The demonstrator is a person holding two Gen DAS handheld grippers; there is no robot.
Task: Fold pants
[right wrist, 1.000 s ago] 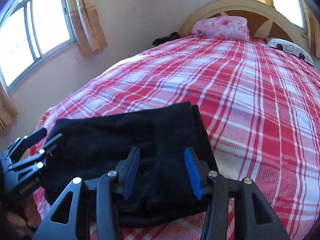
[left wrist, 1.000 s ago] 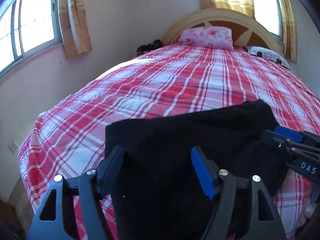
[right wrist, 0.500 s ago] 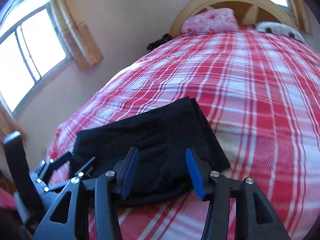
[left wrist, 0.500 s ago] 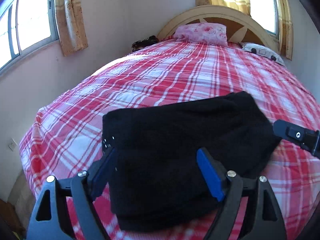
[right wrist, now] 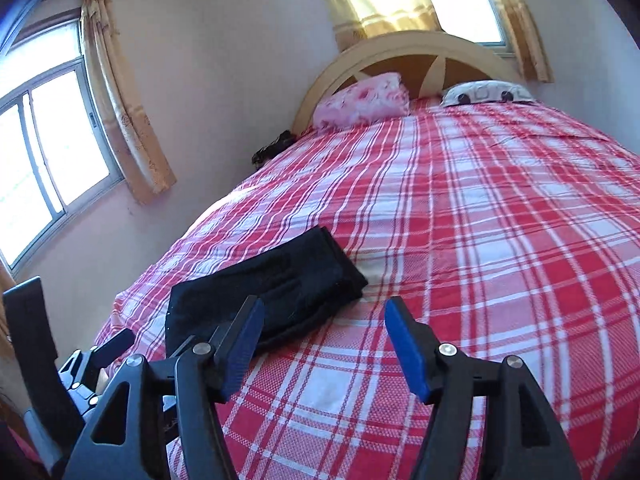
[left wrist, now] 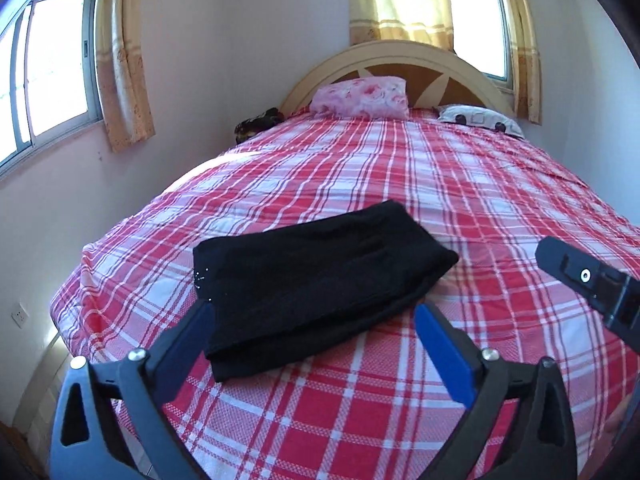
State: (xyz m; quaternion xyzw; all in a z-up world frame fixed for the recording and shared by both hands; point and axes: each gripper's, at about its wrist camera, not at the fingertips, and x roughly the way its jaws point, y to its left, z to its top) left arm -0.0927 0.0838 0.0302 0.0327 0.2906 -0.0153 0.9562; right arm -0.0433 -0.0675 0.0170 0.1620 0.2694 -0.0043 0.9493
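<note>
The black pants (left wrist: 312, 276) lie folded in a compact rectangle on the red plaid bedspread (left wrist: 400, 184) near the foot of the bed. They also show in the right wrist view (right wrist: 272, 292), left of centre. My left gripper (left wrist: 316, 332) is open and empty, held just short of the pants' near edge. My right gripper (right wrist: 320, 328) is open and empty, to the right of the pants and apart from them. Part of the right gripper shows at the right edge of the left wrist view (left wrist: 588, 280).
A pink floral pillow (left wrist: 360, 98) and a white patterned pillow (left wrist: 480, 122) lie against the curved headboard (left wrist: 396, 60). A dark bundle (left wrist: 258, 124) sits at the bed's far left corner. Wall and curtained windows (left wrist: 52, 76) run along the left.
Both grippers have drawn back and up from the pants, which now lie untouched on the bed. The right gripper's jaws have opened wider.
</note>
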